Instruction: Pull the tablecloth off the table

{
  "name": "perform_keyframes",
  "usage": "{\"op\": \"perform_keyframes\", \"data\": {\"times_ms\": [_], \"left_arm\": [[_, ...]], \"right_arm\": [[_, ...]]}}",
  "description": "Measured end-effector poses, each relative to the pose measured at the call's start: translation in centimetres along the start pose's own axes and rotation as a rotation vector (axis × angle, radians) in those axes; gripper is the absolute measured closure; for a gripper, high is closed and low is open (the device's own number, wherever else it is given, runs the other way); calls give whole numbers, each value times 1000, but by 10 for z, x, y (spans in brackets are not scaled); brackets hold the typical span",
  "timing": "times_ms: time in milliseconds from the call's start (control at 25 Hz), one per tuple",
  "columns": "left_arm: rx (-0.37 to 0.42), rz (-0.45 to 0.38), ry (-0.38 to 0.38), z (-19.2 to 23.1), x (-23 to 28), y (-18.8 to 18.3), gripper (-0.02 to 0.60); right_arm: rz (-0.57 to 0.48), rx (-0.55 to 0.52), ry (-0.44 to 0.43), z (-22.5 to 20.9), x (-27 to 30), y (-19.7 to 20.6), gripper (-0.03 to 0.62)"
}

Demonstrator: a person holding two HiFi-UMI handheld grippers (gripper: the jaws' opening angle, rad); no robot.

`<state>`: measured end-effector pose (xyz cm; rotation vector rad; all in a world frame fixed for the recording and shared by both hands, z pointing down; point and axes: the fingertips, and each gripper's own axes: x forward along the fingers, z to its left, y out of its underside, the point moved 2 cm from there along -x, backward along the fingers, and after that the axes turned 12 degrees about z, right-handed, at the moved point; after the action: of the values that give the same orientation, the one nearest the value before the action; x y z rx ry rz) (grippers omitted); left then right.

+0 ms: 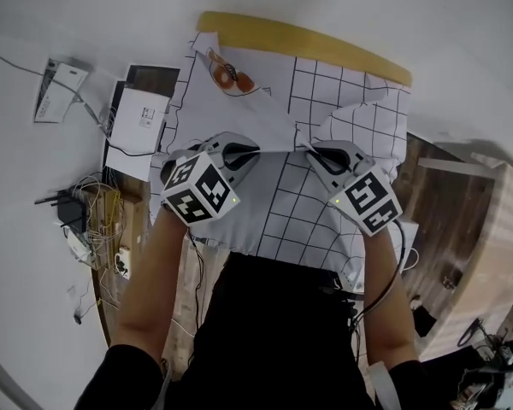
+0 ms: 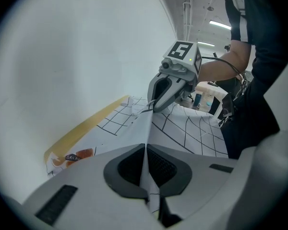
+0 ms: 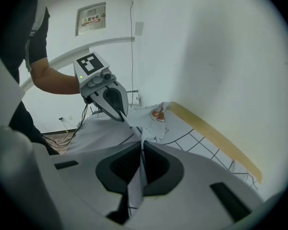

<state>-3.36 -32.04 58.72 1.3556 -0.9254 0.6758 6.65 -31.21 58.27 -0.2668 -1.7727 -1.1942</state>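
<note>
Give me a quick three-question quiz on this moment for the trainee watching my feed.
1. True or false: the left gripper and the right gripper are both shut on the tablecloth.
2. Pick one. The tablecloth's pattern is: A) black grid lines on white, B) red stripes, C) plain blue.
3. Short answer: what colour is the bare table edge showing beyond the cloth, by the wall?

Key: 1 true; 2 A; 3 yellow.
</note>
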Motion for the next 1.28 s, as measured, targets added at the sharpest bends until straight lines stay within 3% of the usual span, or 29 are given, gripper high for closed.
{"op": "perform_keyframes", "data": {"times_ms": [1280], "left_arm": [[84, -94, -179, 3, -97, -61, 569]], "right_arm": [[-159, -60, 138, 5, -94, -66, 572]]}}
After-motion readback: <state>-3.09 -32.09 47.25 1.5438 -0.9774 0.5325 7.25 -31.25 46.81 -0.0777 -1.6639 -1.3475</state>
